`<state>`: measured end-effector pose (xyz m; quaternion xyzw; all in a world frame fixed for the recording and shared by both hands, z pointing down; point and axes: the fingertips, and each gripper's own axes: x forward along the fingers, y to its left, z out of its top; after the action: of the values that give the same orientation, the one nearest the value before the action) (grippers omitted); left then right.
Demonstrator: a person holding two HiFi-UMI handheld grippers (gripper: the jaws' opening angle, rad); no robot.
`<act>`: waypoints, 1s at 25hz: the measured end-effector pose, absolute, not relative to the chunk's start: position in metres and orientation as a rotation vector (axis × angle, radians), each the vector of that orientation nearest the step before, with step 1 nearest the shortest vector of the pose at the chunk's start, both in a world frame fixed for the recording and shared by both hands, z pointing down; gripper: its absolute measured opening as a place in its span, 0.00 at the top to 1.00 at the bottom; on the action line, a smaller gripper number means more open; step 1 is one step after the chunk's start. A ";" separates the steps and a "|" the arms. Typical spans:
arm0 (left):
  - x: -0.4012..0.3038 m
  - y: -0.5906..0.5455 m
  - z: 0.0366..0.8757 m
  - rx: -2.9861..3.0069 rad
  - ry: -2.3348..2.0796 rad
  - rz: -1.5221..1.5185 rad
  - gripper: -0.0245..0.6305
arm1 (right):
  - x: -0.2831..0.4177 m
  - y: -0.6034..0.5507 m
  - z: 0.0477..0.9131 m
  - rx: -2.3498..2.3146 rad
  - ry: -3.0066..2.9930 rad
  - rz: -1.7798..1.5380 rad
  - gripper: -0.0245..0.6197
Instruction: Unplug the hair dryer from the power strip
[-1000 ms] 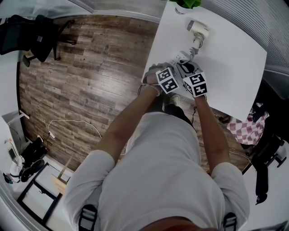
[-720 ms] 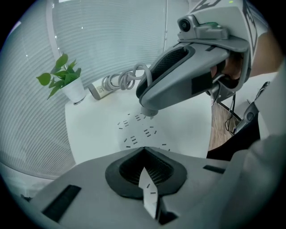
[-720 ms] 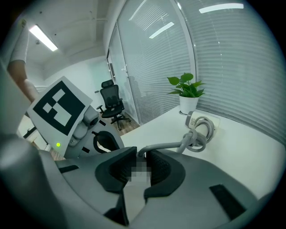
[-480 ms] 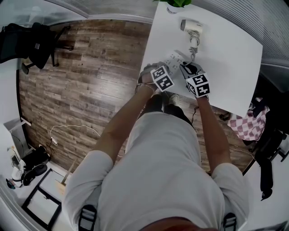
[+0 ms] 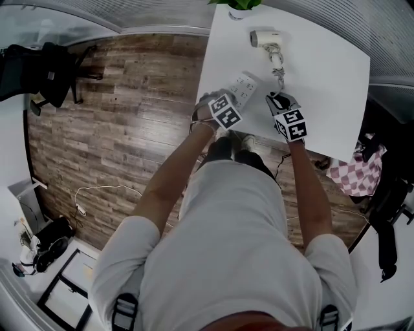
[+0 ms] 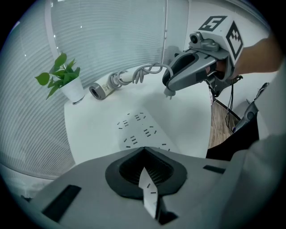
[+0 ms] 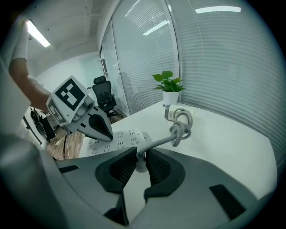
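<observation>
The right gripper (image 7: 138,157) clenches its jaws on the freed plug (image 7: 140,164). Left of it in the frame, the left gripper (image 6: 146,179) clamps its jaws on the power strip (image 5: 240,87).

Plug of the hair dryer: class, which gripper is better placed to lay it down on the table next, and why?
Right. The right gripper holds the plug, out of the power strip, over bare table. The left gripper rests on the strip.

Table (image 5: 336,97): potted plant (image 5: 236,5) at far edge, hair dryer (image 5: 265,40) just before it, power strip (image 5: 242,87) nearer and leftward. Cord (image 5: 278,64) runs from hair dryer to plug (image 7: 139,162) between right gripper (image 5: 277,98) jaws, right of power strip, apart from it; left gripper (image 5: 218,102) on its near end
</observation>
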<state>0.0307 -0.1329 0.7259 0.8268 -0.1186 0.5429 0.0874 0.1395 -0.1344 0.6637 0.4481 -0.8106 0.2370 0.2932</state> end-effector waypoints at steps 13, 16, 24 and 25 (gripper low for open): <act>0.031 -0.134 0.726 2.450 -0.356 1.619 0.92 | 0.150 -0.131 0.669 1.199 -2.140 0.614 0.84; 0.030 -0.134 0.726 2.449 -0.358 1.617 0.92 | 0.150 -0.130 0.675 1.193 -2.133 0.615 0.84; 0.031 -0.134 0.726 2.455 -0.363 1.604 0.92 | 0.150 -0.124 0.694 1.185 -2.110 0.645 0.84; 0.031 -0.134 0.726 2.456 -0.364 1.603 0.92 | 0.149 -0.123 0.696 1.187 -2.108 0.649 0.84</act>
<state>0.0306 -0.1344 0.7264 0.8274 -0.1228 0.5400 0.0931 0.1495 -0.1233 0.6961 0.4499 -0.7994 0.2459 0.3132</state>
